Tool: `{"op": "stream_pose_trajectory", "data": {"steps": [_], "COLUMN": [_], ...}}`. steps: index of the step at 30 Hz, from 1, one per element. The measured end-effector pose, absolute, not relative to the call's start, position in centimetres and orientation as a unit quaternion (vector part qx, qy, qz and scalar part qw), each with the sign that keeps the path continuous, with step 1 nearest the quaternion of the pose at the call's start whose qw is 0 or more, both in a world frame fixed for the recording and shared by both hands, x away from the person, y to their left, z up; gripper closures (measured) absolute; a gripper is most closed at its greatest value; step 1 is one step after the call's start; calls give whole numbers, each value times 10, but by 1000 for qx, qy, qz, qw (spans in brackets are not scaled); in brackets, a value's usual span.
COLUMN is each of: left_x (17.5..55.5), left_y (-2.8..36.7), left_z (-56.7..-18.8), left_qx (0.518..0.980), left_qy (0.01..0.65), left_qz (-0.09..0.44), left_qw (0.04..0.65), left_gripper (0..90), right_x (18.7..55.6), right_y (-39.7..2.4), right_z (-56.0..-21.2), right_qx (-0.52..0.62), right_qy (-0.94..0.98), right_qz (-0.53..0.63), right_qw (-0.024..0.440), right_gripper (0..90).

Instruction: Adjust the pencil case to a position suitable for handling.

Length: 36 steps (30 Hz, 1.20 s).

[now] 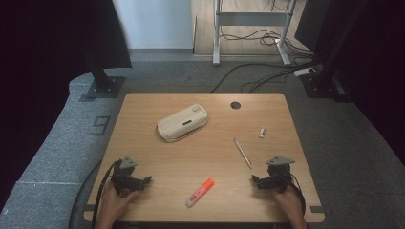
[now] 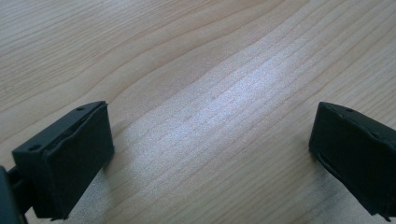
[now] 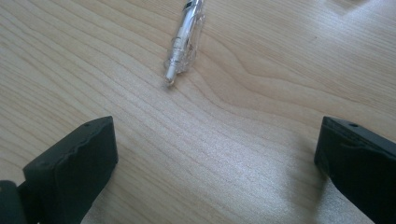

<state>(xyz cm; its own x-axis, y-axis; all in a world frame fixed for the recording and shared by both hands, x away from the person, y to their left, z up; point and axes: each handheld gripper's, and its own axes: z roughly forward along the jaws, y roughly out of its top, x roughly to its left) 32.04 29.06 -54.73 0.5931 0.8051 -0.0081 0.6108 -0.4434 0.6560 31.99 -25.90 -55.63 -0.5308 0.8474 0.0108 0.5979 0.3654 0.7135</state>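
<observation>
The right gripper (image 3: 217, 163) is sitting released at the near right with the pen (image 3: 186, 39) lying just beyond its jaws, the left gripper (image 2: 210, 158) is gaping over bare table (image 1: 200, 157), and a hasty reach is risking rolling that pen away.

A wooden table (image 1: 200, 143) fills the centre of the high view, set on grey carpet (image 1: 52, 143). A cream pencil case (image 1: 182, 122) lies upper left of the table's middle, a dark round hole (image 1: 235, 105) near the top edge. A small white eraser (image 1: 261, 132) sits at right, a clear pen (image 1: 242, 152) just below and left of it, an orange highlighter (image 1: 199, 192) toward the bottom. Cables (image 1: 267, 76) trail across the floor at upper right, beneath a white desk frame (image 1: 250, 28). A black stand base (image 1: 102, 88) sits at upper left.
</observation>
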Motion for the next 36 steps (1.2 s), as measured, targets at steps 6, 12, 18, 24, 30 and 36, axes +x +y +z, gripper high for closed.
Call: {"op": "stream_pose_trajectory", "data": {"steps": [6,12,18,24,30,36], "left_x": [323,324,323,321,320,321], "left_y": [285,282,280,279,277,271], "left_z": [-547,-547,-547,-546,-545,-537], "left_qx": [832,827,823,827,830,832], "left_qy": [431,440,448,444,438,420], "left_qz": [157,160,163,160,151,130], "left_qw": [313,312,310,306,310,339], "left_gripper": [0,0,0,0,0,0], "right_x": [319,319,319,319,319,320], "right_y": [-258,-254,-253,-253,-253,-253], "right_z": [-556,-556,-556,-556,-556,-556], "right_qx": [453,468,473,473,473,473], "right_qy": [803,794,791,791,791,791], "right_qz": [339,337,335,336,336,336], "right_qw": [185,192,194,194,194,194], "right_gripper": [0,0,0,0,0,0]}}
